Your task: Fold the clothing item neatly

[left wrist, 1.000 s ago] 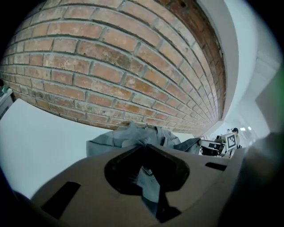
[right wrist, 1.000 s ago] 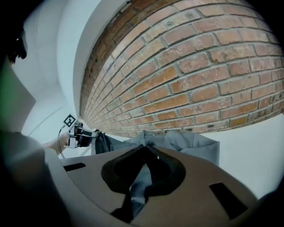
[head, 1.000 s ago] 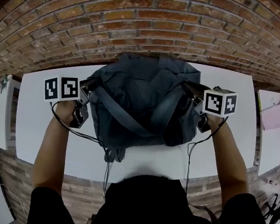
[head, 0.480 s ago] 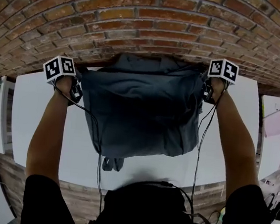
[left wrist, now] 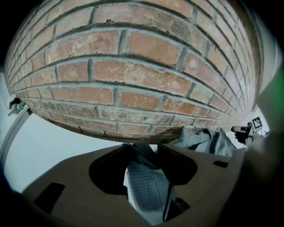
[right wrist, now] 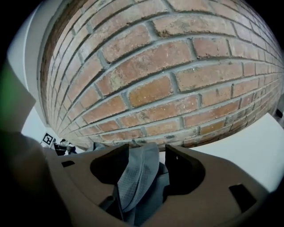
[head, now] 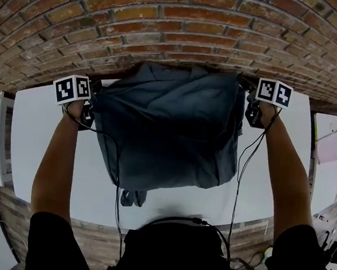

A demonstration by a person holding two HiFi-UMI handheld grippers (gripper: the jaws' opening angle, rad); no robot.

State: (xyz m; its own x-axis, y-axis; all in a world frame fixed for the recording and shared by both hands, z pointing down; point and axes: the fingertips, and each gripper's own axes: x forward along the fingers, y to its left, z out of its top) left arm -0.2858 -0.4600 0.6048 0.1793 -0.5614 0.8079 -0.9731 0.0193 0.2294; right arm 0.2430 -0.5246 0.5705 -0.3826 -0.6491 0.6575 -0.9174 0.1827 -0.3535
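With the blue-grey garment (head: 169, 131) spread on the white table (head: 35, 147), left gripper (left wrist: 144, 150) and right gripper (right wrist: 146, 150) have just been opening, cloth hanging slack between the parted jaws (probably fully let go), so back straight out without dragging those corners.

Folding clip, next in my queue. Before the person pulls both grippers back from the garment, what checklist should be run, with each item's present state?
1. Left gripper released: ok; its jaws have just been opening, and cloth lies loose between them.
2. Right gripper released: ok; its jaws have just been opening, and cloth drapes between them.
3. Garment fully on the table: ok.
4. Near edge tidy: not ok; a strap-like piece pokes out below the fold.
5. Far edge flat at the brick wall: cannot tell.
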